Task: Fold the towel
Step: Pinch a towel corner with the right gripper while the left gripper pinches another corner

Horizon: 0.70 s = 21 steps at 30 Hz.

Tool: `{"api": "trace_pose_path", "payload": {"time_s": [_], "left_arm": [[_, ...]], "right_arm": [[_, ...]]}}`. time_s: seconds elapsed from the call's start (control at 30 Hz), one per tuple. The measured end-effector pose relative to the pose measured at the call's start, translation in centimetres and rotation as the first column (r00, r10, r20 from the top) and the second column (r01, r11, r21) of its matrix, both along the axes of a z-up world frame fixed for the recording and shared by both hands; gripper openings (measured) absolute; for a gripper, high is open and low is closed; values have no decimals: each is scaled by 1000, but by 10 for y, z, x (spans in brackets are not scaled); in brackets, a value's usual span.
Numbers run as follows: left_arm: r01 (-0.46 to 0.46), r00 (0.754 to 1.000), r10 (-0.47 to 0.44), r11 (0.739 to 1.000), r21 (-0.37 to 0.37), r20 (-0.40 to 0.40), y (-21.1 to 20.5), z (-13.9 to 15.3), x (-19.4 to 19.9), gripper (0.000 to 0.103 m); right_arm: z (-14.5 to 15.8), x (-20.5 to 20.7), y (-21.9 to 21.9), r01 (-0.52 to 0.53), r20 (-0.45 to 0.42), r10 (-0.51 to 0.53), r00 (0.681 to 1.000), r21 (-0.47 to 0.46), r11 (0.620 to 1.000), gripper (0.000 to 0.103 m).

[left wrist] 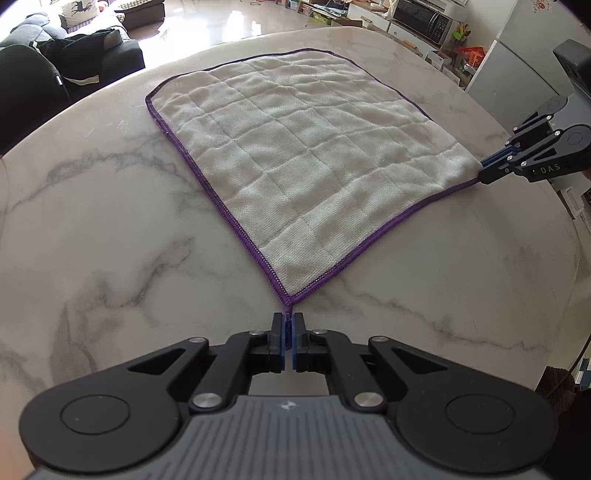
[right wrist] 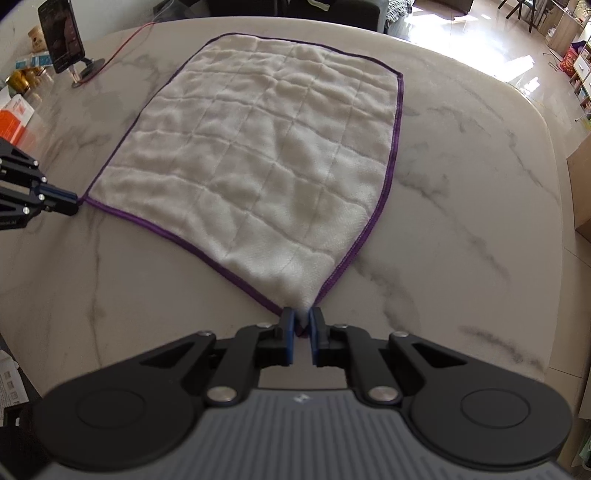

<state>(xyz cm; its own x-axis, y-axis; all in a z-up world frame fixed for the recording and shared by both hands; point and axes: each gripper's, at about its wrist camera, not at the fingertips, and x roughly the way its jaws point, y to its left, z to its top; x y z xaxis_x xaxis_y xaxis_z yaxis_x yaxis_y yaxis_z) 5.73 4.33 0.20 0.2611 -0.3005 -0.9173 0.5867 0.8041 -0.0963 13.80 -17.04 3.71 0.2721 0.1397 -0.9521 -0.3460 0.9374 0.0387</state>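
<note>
A white quilted towel [left wrist: 295, 147] with purple edging lies flat and spread out on the marble table [left wrist: 110, 240]. My left gripper [left wrist: 288, 325] is shut on the towel's near corner, the purple hem pinched between its blue pads. In the right wrist view the same towel [right wrist: 266, 158] stretches away from my right gripper [right wrist: 303, 323], which is shut on its other near corner, cloth bunched between the pads. Each gripper also shows in the other's view: the right gripper [left wrist: 484, 173] at the towel's right corner, the left gripper [right wrist: 75, 201] at its left corner.
A phone on a stand [right wrist: 62, 37] with a red cable stands at the table's far left, beside boxes [right wrist: 16, 118] and small cans. Off the table lie a dark sofa [left wrist: 55, 62], a microwave [left wrist: 421, 16] and a white fridge [left wrist: 517, 62].
</note>
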Motion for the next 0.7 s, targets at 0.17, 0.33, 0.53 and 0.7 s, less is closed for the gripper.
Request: {"api": "trace_pose_path", "payload": {"time_s": [0.17, 0.33, 0.53, 0.7], "left_arm": [[14, 1000, -14, 1000, 13, 6, -1, 2, 4, 2], [14, 1000, -14, 1000, 21, 6, -2, 3, 6, 2], [15, 1000, -15, 1000, 24, 2, -4, 5, 10, 3], [16, 1000, -16, 999, 37, 1, -8, 6, 14, 3]], "right_arm": [[-2, 0, 4, -28, 0, 28, 1000, -11, 1000, 10], [1, 1, 6, -48, 3, 48, 999, -12, 999, 10], [-3, 6, 6, -53, -4, 53, 999, -23, 998, 14], [-13, 23, 4, -44, -20, 44, 999, -23, 999, 15]]}}
